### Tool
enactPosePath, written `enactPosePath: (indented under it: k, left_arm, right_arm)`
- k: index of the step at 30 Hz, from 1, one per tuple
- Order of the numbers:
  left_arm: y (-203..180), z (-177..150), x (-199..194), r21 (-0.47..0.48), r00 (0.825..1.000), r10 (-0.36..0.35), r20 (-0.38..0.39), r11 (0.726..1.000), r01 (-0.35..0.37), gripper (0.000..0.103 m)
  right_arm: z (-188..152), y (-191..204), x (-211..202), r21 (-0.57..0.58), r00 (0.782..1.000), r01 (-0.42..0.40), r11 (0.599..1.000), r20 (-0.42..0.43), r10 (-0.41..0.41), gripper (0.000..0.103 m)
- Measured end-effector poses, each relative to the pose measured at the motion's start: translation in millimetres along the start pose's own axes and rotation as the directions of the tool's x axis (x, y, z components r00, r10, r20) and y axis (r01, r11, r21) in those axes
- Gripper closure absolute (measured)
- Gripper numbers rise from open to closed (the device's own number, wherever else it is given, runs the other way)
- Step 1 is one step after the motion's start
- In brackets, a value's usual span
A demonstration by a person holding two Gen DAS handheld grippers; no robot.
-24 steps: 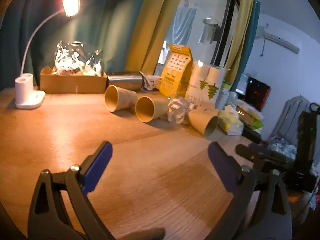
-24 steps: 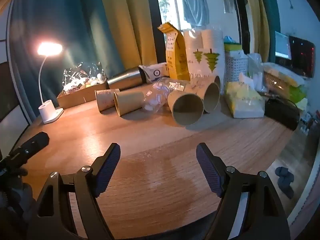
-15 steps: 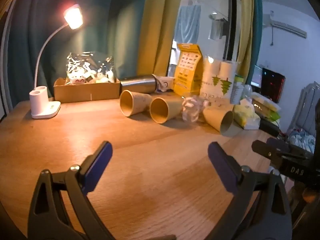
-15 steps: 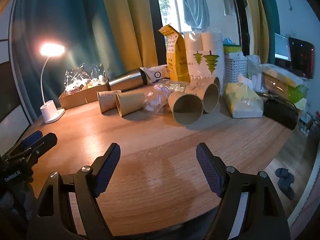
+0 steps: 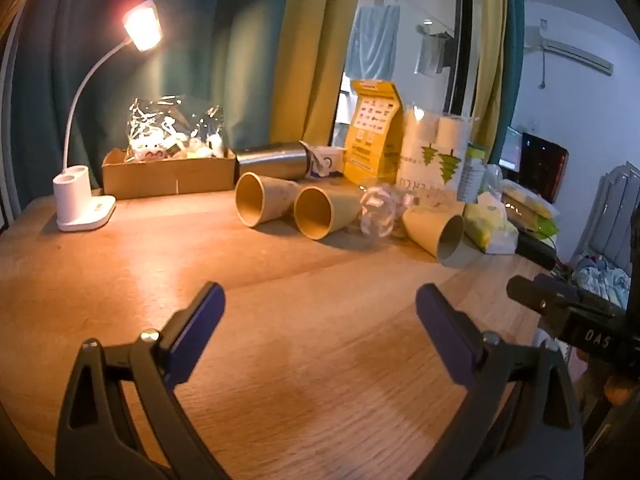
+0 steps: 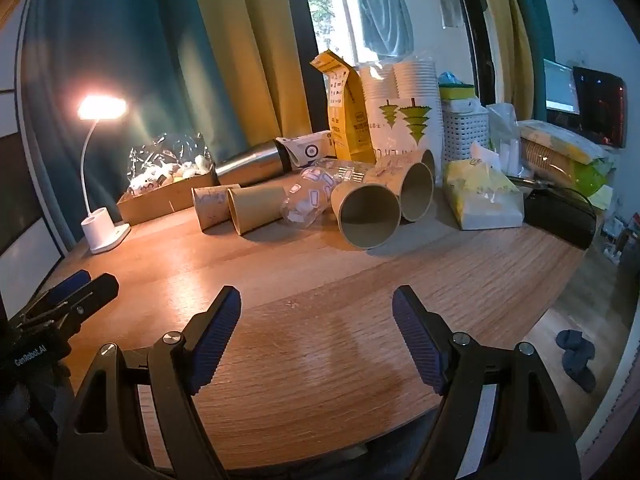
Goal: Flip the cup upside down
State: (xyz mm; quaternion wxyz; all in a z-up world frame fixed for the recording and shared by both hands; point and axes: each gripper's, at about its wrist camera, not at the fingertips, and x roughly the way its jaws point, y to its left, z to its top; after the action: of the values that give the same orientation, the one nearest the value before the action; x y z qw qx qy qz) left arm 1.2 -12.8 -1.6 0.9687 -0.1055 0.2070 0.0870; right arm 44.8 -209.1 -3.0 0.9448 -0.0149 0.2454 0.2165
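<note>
Several tan paper cups lie on their sides at the back of the wooden table (image 5: 280, 320). In the left wrist view one cup (image 5: 260, 205) and a second (image 5: 320, 213) open toward me, a third (image 5: 438, 232) lies to the right. In the right wrist view the nearest cup (image 6: 368, 216) lies beside another (image 6: 414, 194), with two more at the left (image 6: 256, 208). My left gripper (image 5: 320, 320) is open and empty above the table, well short of the cups. My right gripper (image 6: 316, 320) is open and empty too.
A lit white desk lamp (image 5: 80, 200) stands at the back left beside a cardboard box (image 5: 168, 174). A steel bottle (image 6: 252, 164), a yellow bag (image 6: 346, 120), a sleeve of cups (image 6: 404, 112), a tissue pack (image 6: 484, 196) and a crumpled plastic bottle (image 6: 308, 198) crowd the back.
The left wrist view has swung and levelled, so the cups sit lower and more central. The left gripper now shows further into the right wrist view. Both grippers stay open.
</note>
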Motion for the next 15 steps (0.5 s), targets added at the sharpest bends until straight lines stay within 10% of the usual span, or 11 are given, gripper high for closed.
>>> enactPosePath:
  k: [15]
  left_arm:
    - [-4.1, -1.8, 1.4, 0.002, 1.000, 0.012, -0.005, 1.000, -0.012, 0.006]
  right_arm:
    - [-1.8, 4.5, 2.7, -0.020, 1.000, -0.011, 1.000, -0.004, 0.011, 0.022]
